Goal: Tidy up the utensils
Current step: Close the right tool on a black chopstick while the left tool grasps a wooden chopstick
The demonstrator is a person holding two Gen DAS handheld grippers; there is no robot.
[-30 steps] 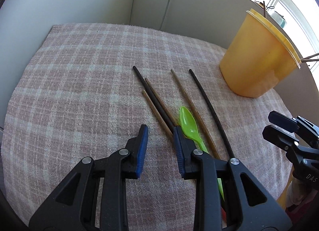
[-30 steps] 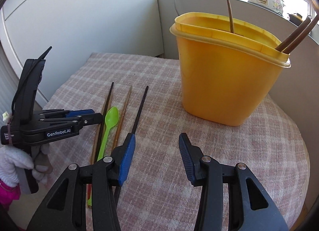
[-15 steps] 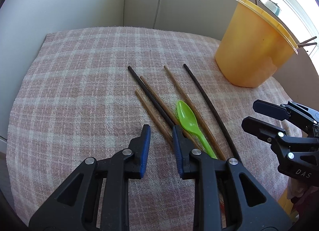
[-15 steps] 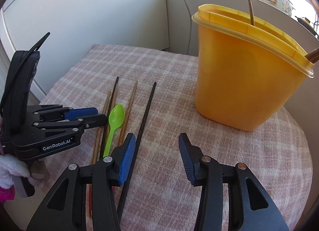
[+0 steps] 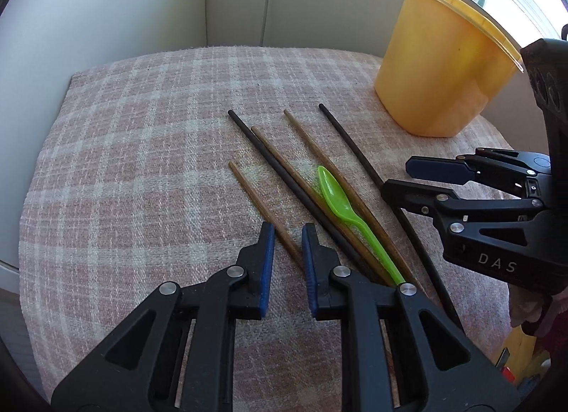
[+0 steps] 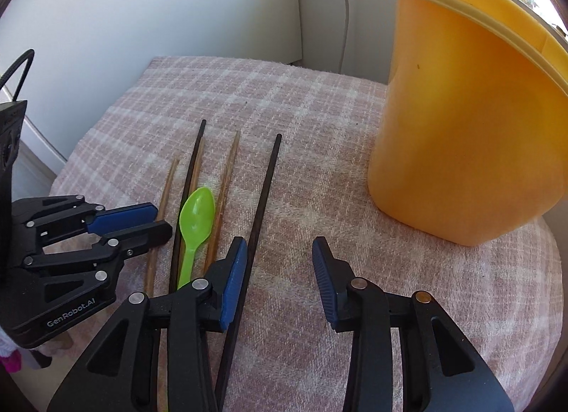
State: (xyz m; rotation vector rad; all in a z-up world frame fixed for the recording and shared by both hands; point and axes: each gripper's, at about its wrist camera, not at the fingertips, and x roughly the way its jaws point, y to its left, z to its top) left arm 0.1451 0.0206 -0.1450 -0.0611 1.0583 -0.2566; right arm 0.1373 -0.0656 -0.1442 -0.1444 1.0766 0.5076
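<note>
We see our left gripper with jaws closing around – not yet pinching – the short brown chopstick, lying near the tablecloth's middle, pointing away from us – right gripper still apart.

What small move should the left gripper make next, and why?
Probably lower the left gripper and close on the short brown wooden chopstick: its jaws, just narrowing, already straddle that stick's near end without visibly pressing it, and the yellow plastic tub waits beyond.
</note>
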